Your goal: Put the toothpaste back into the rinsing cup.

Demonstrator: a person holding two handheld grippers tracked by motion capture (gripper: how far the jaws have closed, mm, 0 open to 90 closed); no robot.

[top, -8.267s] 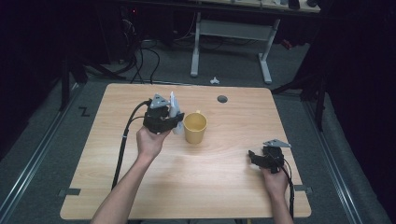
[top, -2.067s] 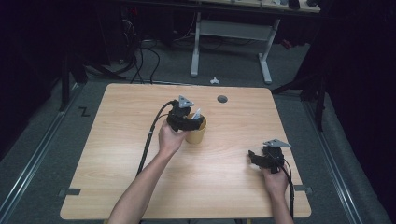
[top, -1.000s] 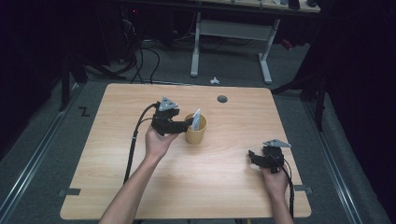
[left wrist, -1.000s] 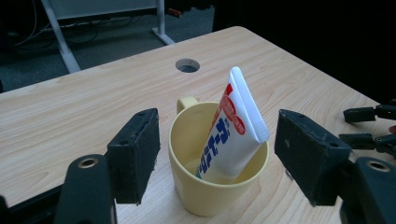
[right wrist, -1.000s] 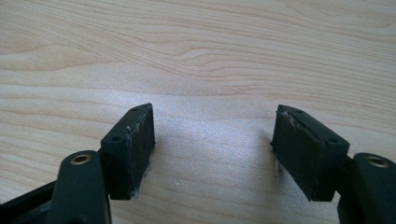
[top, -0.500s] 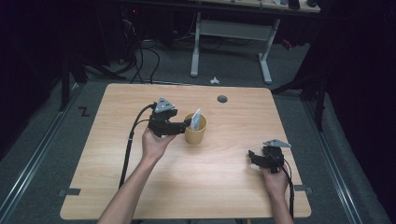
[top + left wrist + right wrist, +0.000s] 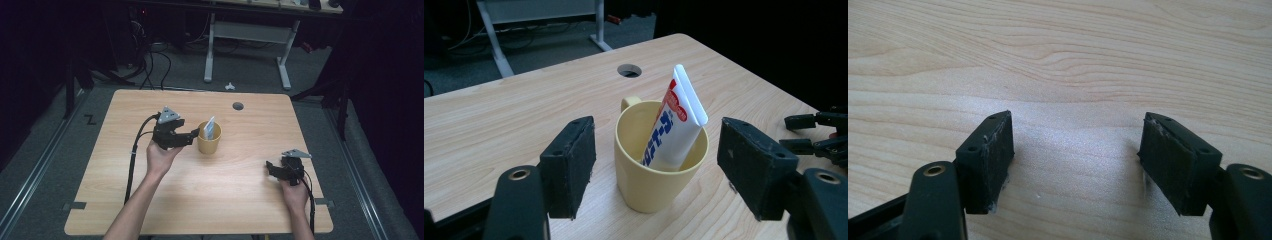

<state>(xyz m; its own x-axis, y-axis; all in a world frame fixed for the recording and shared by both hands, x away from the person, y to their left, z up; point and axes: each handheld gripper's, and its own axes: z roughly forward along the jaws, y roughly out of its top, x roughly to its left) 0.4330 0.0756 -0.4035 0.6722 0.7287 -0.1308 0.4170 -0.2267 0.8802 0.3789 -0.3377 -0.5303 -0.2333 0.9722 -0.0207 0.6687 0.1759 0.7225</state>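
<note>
A yellow mug [image 7: 209, 142] [image 7: 659, 165] stands near the middle of the wooden table [image 7: 120, 165]. A white tube with red and blue print [image 7: 210, 130] [image 7: 674, 125] leans inside it, its flat end sticking up over the rim. My left gripper [image 7: 191, 137] [image 7: 659, 172] is open just left of the mug, its jaws apart on either side of it and touching nothing. My right gripper [image 7: 272, 168] [image 7: 1075, 160] rests open at the table's right front, its jaws low over bare wood with nothing between them.
A round cable hole [image 7: 238, 106] [image 7: 629, 70] sits in the table near its far edge. Beyond the table are a desk frame [image 7: 245, 35], cables on the floor [image 7: 150, 60] and a small white object [image 7: 229, 86].
The left gripper, earlier shut on the tube beside the mug, put it in the mug, let go and drew back slightly to the left. The right gripper has stayed still.
</note>
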